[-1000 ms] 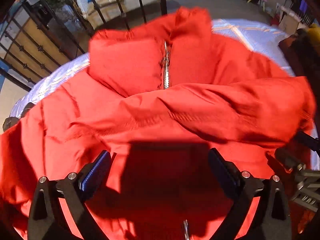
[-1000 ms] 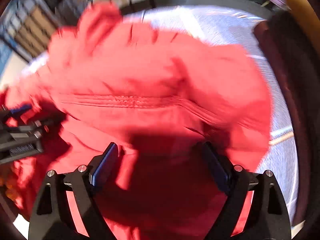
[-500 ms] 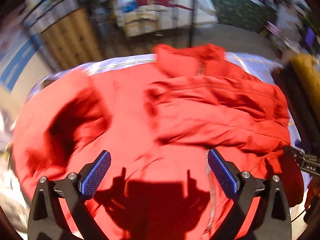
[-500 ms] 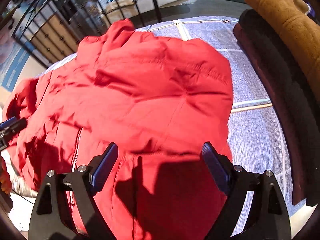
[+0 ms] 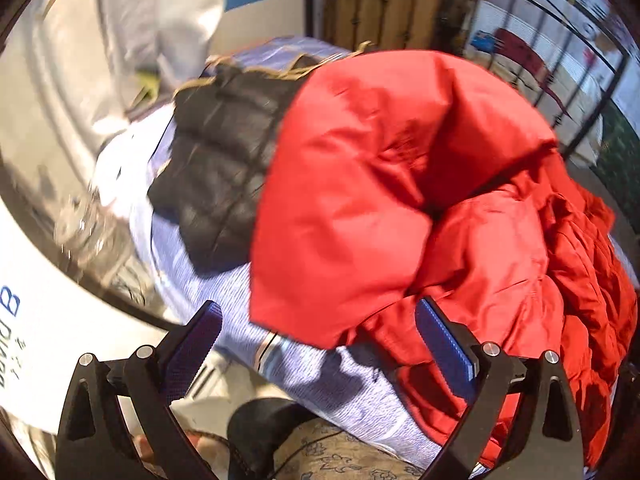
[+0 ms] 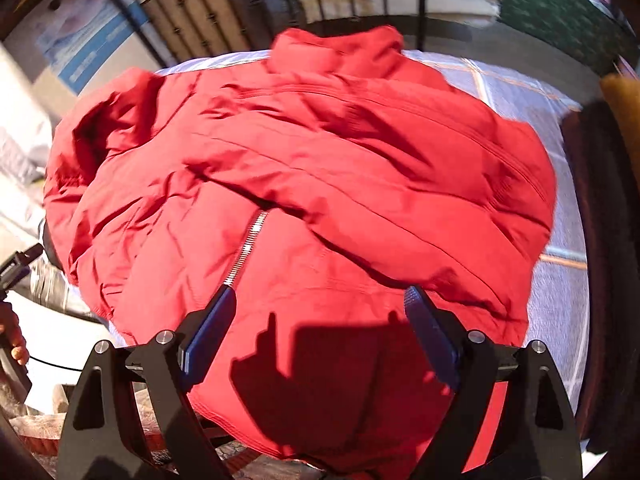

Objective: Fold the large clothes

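A red puffer jacket (image 6: 320, 184) lies front up on a pale checked bedspread (image 6: 560, 280), its right sleeve folded across the chest and its silver zipper (image 6: 246, 248) showing below. My right gripper (image 6: 320, 332) is open and empty above the jacket's hem. In the left wrist view the jacket's left sleeve (image 5: 380, 184) bulges out over the bed's left side. My left gripper (image 5: 318, 344) is open and empty just in front of the sleeve's end, over the bedspread (image 5: 224, 288).
A black quilted garment (image 5: 224, 152) lies on the bed beyond the red sleeve. White bags and a box (image 5: 48, 320) stand at the left. Dark and tan folded clothes (image 6: 616, 184) are stacked at the bed's right edge. A metal bed frame (image 6: 420, 0) stands behind.
My left gripper has swung left, from over the jacket's hem to the left sleeve at the bed's side. My right gripper has drawn back a little over the hem.
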